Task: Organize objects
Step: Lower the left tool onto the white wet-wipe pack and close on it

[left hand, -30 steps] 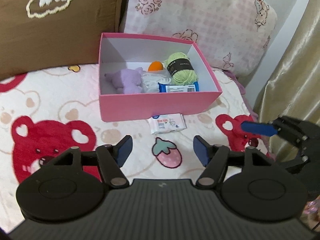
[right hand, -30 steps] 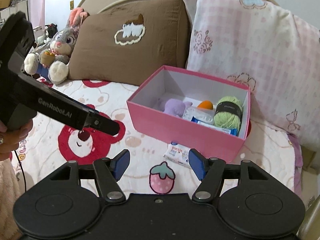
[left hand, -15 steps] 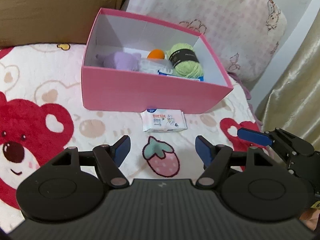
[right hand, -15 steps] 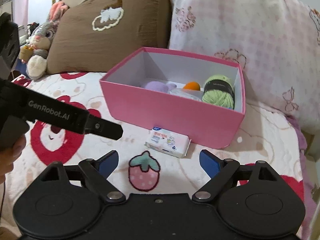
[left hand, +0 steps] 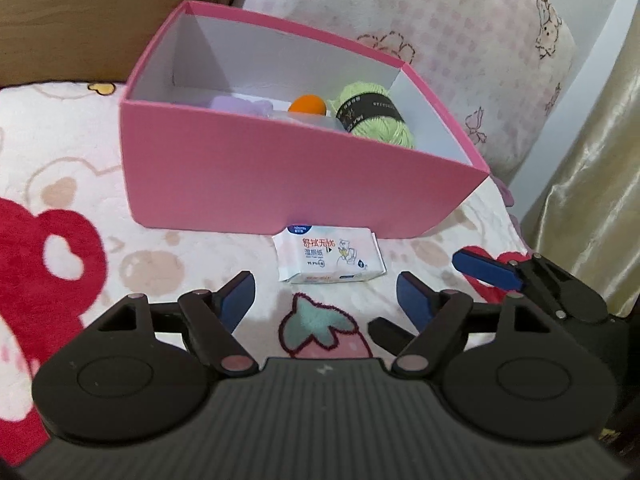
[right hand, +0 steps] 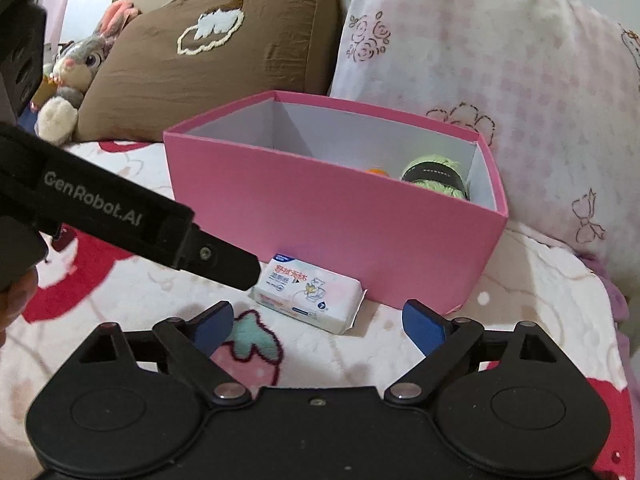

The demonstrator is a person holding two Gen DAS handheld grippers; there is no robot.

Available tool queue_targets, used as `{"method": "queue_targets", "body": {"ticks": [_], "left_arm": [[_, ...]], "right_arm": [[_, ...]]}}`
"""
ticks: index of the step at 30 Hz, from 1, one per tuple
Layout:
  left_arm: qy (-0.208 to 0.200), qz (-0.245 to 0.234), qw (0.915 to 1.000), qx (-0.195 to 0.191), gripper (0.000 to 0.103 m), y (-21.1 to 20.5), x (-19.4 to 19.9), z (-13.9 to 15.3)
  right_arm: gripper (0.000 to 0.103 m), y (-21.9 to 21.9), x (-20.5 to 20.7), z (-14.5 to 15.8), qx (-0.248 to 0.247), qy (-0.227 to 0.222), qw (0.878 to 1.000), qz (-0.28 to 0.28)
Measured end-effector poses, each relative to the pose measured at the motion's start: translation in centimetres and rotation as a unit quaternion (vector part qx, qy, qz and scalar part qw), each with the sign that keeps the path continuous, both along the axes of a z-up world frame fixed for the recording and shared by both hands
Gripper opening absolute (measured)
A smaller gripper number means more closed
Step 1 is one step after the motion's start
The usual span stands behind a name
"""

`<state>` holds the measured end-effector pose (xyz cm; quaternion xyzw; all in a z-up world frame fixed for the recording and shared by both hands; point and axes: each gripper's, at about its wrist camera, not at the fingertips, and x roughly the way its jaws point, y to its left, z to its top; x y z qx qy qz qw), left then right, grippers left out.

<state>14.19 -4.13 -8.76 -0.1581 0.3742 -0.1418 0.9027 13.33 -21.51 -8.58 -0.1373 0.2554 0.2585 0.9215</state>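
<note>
2 claws, left and right, have just opened wide, holding nothing, near the wipes beside the box on the bed.

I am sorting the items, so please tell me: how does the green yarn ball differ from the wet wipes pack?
The green yarn ball lies inside the pink box; the wet wipes pack lies outside, on the blanket before the box. The yarn is rounded with a black band; the pack is flat, white and printed. Neither is gripped.
</note>
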Motion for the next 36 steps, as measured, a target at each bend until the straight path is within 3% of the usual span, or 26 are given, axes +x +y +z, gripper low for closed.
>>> {"method": "queue_targets", "body": {"ticks": [7, 10, 12, 19, 22, 24, 29, 33, 36], "left_arm": [[-0.004, 0.009, 0.9999, 0.0, 0.074, -0.7, 1.8, -3.1], [0.006, -0.006, 0.9987, -0.051, 0.059, -0.5, 2.5, -3.9], [0.009, 0.001, 0.9978, -0.066, 0.057, -0.5, 2.8, -4.3], [0.003, 0.029, 0.9978, -0.06, 0.054, -0.1, 3.3, -4.7], [-0.007, -0.01, 0.9977, -0.066, 0.053, -0.4, 3.4, -4.4], [-0.012, -0.027, 0.999, -0.035, 0.053, -1.2, 3.6, -4.0], [0.025, -0.033, 0.9976, -0.056, 0.053, -1.2, 3.1, -3.6], [0.072, -0.014, 0.9923, -0.1, 0.053, -0.5, 2.4, -4.8], [0.078, -0.004, 0.9912, -0.107, 0.053, -0.2, 2.3, -5.2]], "right_arm": [[0.094, 0.5, 2.0, -2.0, 0.032, 0.031, 0.999, -0.002], [0.094, 1.2, 2.8, -2.7, 0.037, 0.052, 0.998, 0.007], [0.094, 1.4, 3.8, -3.3, 0.035, 0.072, 0.997, -0.003], [0.094, 1.5, 4.9, -3.3, 0.063, 0.094, 0.994, -0.005], [0.096, 2.3, 4.8, -3.1, 0.061, 0.104, 0.993, 0.014], [0.096, 2.4, 5.1, -2.9, 0.061, 0.105, 0.993, 0.006], [0.096, 2.1, 5.1, -2.2, 0.082, 0.117, 0.99, -0.003], [0.095, 1.1, 5.3, -2.2, 0.117, 0.167, 0.979, -0.007], [0.093, 0.8, 4.9, -2.5, 0.118, 0.165, 0.979, -0.009]]}}
